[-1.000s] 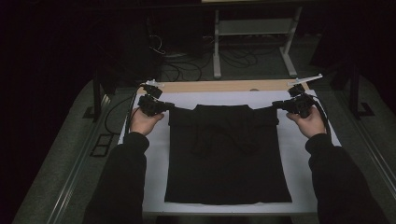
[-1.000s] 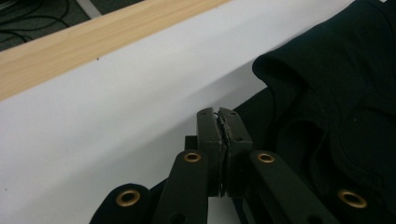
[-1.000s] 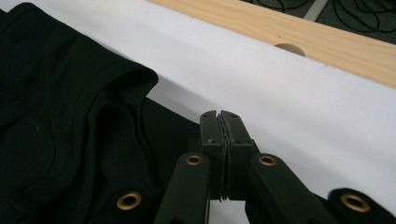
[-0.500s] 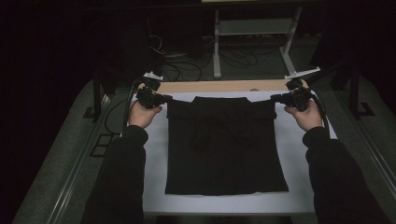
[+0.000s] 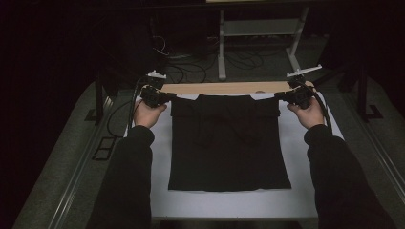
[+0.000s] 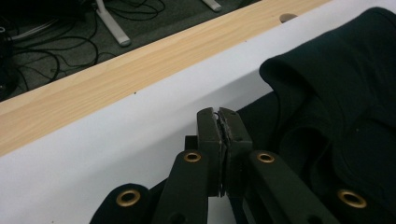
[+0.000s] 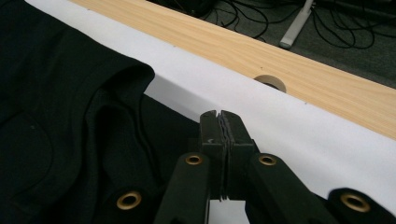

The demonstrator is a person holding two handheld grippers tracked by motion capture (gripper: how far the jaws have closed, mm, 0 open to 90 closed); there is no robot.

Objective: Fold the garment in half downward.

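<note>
You've drawn the shirt away from you since a second ago: its top edge now lies near the counter's wooden far strip, and it looks squared up for folding. Left tool and right tool are both clamped shut at its top corners. Whether cloth sits between the jaws is hard to tell, black on black.

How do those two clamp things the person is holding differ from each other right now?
The left gripper sits at the black garment's left top corner and points right; the right gripper sits at its right top corner and points left. The left gripper's white top piece looks small and hunched; the right gripper's stretches out as a long bar. Shared: both have their jaws shut, each seemingly pinching the cloth's edge, near the wooden strip.
</note>
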